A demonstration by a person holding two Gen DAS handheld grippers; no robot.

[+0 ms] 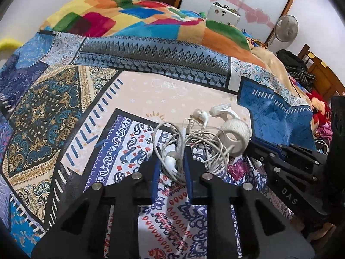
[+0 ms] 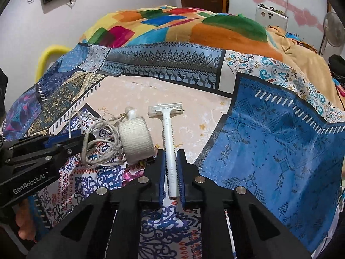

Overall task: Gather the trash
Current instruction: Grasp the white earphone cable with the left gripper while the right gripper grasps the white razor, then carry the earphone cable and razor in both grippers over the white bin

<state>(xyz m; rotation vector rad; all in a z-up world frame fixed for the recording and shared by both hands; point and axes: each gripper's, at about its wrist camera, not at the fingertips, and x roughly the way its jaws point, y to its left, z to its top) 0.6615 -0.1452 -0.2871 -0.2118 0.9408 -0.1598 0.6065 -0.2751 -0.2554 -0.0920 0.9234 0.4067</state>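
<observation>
On the patterned bedsheet [image 2: 280, 142], the left gripper [image 1: 171, 164] is clamped on the tangled white earphones [image 1: 194, 144]. The bandage roll [image 2: 138, 142] hides part of the cable. The right gripper [image 2: 171, 168] pinches the white razor [image 2: 169, 138] by its handle.

"GenRobot.AI" stands in white on the left gripper [image 2: 89, 139]; "DAS" stands on the right gripper [image 1: 254, 145].

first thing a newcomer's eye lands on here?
Probably the white razor pinched by its handle in the shut right gripper, low and central on the patterned bedsheet. Left of it, the left gripper is shut on tangled white earphones beside a bandage roll.
</observation>
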